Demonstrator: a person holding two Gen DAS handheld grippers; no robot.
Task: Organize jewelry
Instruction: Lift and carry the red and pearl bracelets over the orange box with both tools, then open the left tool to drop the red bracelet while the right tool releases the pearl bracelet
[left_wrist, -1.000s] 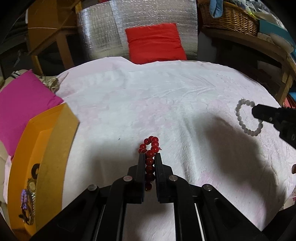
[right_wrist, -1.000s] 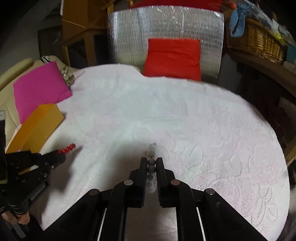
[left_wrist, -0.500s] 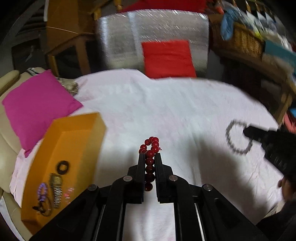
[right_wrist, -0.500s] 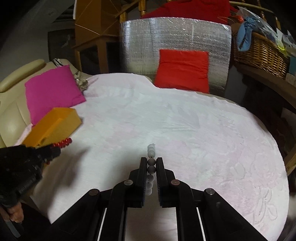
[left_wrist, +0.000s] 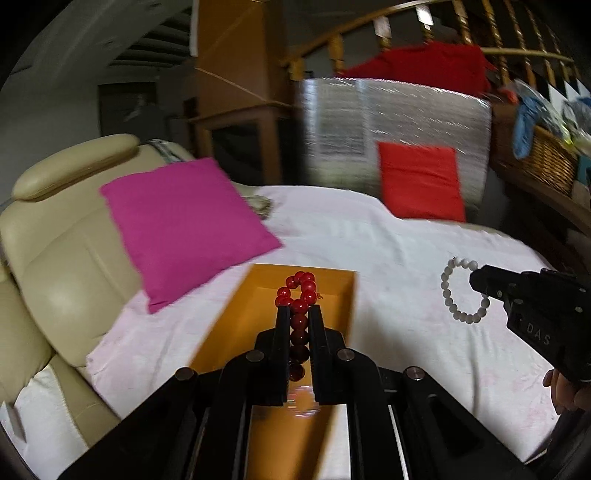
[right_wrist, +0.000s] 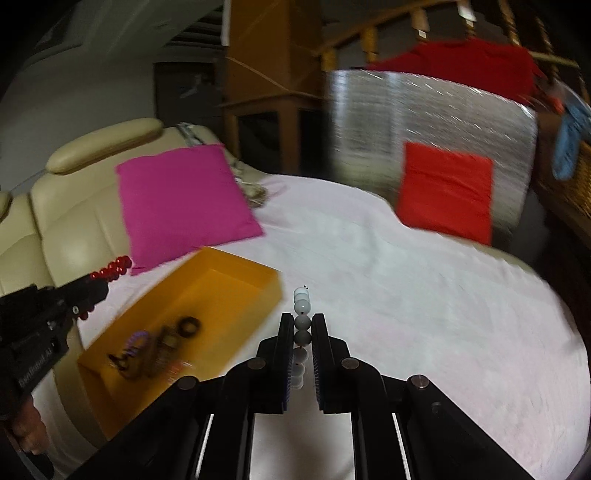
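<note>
My left gripper (left_wrist: 298, 314) is shut on a red bead bracelet (left_wrist: 298, 291) and holds it above the open orange box (left_wrist: 236, 317). It shows from the side in the right wrist view (right_wrist: 94, 291), with the red beads (right_wrist: 114, 267) sticking out. My right gripper (right_wrist: 303, 321) is shut on a white bead bracelet (right_wrist: 302, 306), held over the white cloth to the right of the orange box (right_wrist: 229, 280). The white bracelet (left_wrist: 461, 291) hangs from the right gripper (left_wrist: 476, 282) in the left wrist view. Several jewelry pieces (right_wrist: 159, 343) lie in the box.
The box stands at the left edge of a white-covered table (right_wrist: 424, 302), beside a beige sofa (left_wrist: 62, 258) with a magenta cushion (left_wrist: 184, 221). A red cushion (left_wrist: 421, 181) leans on a silver foil panel (left_wrist: 391, 122) at the back. A wicker basket (left_wrist: 543, 162) is at the right.
Both grippers swung left with their bracelets. The left gripper now hangs over the orange box instead of the cloth. The right gripper has come closer to the box.
</note>
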